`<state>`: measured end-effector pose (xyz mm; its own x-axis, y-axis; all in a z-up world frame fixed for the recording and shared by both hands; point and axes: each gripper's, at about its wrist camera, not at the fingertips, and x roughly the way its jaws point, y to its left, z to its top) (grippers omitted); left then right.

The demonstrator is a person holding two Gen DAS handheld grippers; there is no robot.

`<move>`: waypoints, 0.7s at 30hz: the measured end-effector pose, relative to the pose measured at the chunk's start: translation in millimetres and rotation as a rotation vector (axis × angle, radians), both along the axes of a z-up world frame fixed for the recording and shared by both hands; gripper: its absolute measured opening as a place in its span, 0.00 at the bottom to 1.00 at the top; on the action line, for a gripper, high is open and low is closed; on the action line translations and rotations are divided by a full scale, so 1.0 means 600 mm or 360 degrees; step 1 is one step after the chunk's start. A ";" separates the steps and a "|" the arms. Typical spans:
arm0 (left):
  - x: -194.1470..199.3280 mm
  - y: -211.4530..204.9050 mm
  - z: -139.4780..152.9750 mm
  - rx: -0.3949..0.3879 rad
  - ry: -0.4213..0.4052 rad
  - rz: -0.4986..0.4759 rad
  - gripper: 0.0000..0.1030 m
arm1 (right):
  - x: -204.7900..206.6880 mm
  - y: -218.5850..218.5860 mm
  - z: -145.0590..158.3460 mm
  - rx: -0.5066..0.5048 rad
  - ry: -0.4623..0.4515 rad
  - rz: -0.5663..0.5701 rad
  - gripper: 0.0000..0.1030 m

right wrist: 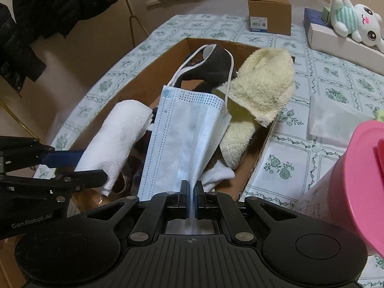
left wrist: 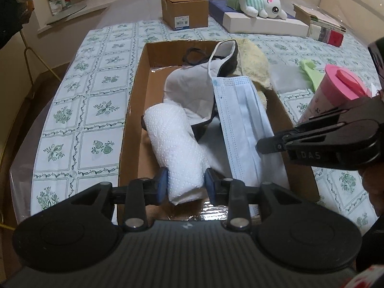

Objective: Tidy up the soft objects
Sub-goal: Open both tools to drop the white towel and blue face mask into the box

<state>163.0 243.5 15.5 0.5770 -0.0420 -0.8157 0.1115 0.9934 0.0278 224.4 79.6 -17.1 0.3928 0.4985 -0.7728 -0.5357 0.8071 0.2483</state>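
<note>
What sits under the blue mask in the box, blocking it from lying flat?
The blue mask, pinched in the right tongs, hangs over the black-and-white mask and leans on the cream towel. The paper towel roll sits beside it.

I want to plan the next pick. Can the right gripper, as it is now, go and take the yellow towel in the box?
Probably not yet. The right gripper is shut on the blue face mask, which hangs in front of the yellow towel. The towel itself lies uncovered at the right of the cardboard box.
</note>
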 end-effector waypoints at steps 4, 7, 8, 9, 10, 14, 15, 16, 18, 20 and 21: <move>-0.006 0.000 0.006 0.0011 -0.0007 0.0025 0.41 | -0.001 -0.004 0.008 0.0029 -0.0003 0.0013 0.02; -0.014 0.000 0.015 0.0002 -0.0032 0.0053 0.50 | -0.005 -0.006 0.018 0.0054 -0.0018 0.0031 0.10; -0.017 0.000 0.018 -0.0002 -0.0041 0.0062 0.51 | -0.008 -0.007 0.022 0.0061 -0.0028 0.0031 0.16; -0.020 0.000 0.021 -0.0005 -0.0049 0.0072 0.51 | -0.012 -0.008 0.027 0.0068 -0.0043 0.0035 0.30; -0.025 0.001 0.025 -0.0010 -0.0060 0.0084 0.51 | -0.016 -0.008 0.033 0.0073 -0.0059 0.0041 0.41; -0.048 0.001 0.044 -0.0040 -0.0110 0.0124 0.51 | -0.035 -0.013 0.059 0.0098 -0.0121 0.0064 0.42; -0.054 -0.001 0.049 -0.0045 -0.0121 0.0133 0.51 | -0.040 -0.016 0.067 0.0106 -0.0136 0.0065 0.42; -0.062 -0.003 0.055 -0.0051 -0.0139 0.0146 0.51 | -0.047 -0.019 0.075 0.0115 -0.0153 0.0066 0.42; -0.076 -0.008 0.065 -0.0060 -0.0168 0.0165 0.51 | -0.061 -0.030 0.091 0.0141 -0.0183 0.0068 0.42; -0.092 -0.014 0.075 -0.0071 -0.0205 0.0190 0.51 | -0.077 -0.044 0.106 0.0171 -0.0209 0.0065 0.42; -0.101 -0.018 0.080 -0.0072 -0.0222 0.0201 0.51 | -0.088 -0.052 0.114 0.0186 -0.0225 0.0064 0.42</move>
